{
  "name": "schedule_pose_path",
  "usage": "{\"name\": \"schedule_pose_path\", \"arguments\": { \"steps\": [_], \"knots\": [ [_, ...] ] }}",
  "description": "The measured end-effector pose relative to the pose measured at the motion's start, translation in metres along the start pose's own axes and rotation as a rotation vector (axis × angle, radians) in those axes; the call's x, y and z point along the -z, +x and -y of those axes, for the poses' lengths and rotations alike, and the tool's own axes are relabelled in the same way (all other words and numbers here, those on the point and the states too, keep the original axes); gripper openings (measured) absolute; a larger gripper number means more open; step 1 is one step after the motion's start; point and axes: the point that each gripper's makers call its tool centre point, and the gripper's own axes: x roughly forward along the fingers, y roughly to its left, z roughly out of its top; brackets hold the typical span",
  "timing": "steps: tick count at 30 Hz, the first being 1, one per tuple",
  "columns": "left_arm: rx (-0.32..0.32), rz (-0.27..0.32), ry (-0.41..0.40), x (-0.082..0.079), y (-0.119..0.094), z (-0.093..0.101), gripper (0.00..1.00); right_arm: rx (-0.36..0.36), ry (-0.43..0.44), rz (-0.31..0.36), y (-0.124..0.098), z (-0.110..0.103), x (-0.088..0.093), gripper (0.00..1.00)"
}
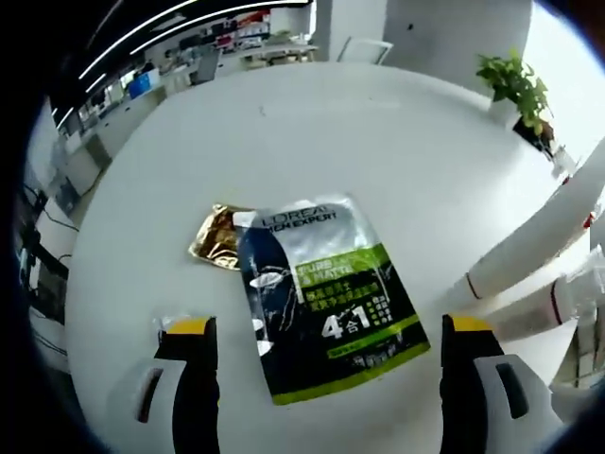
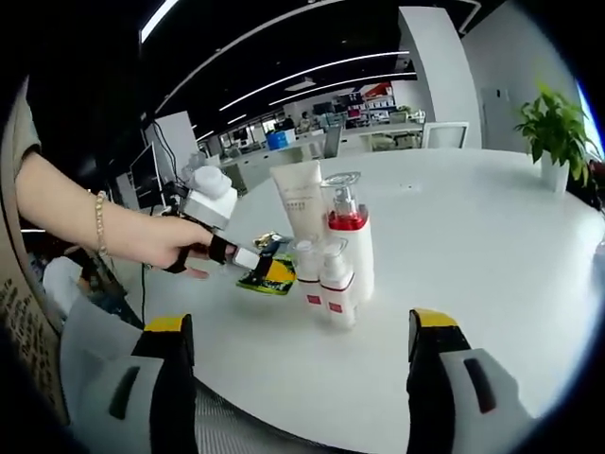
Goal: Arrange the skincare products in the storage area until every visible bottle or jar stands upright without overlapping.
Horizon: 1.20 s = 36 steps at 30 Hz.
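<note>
Pretty clearly an open-plan office. Far out ahead of the right gripper, past the big round white table (image 2: pixel 492 246), there are rows of desks (image 2: pixel 378 140) with chairs and clutter, under long strip lights (image 2: pixel 312 78) on a dark ceiling. A potted plant (image 2: pixel 556 128) sits off to that gripper's right, and a monitor (image 2: pixel 145 170) to its left.

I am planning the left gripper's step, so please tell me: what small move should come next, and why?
Probably lower the left gripper onto the dark green sachet and close on it. Its jaws are open on either side of the sachet, which lies flat on the white table, partly covering a gold sachet, while the bottles already stand upright.
</note>
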Motion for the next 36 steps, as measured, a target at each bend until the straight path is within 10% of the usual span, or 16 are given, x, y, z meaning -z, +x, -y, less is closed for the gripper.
{"name": "schedule_pose_path", "arguments": {
  "steps": [15,36],
  "knots": [
    [-0.025,-0.017,0.036,-0.004,0.013,-0.002,0.89,-0.004,-0.019,-0.033,0.003,-0.002,0.005,0.92],
    [0.058,0.046,0.01,-0.013,0.009,0.006,0.2,-0.008,-0.045,-0.061,0.004,-0.004,0.01,0.9]
  ]
}}
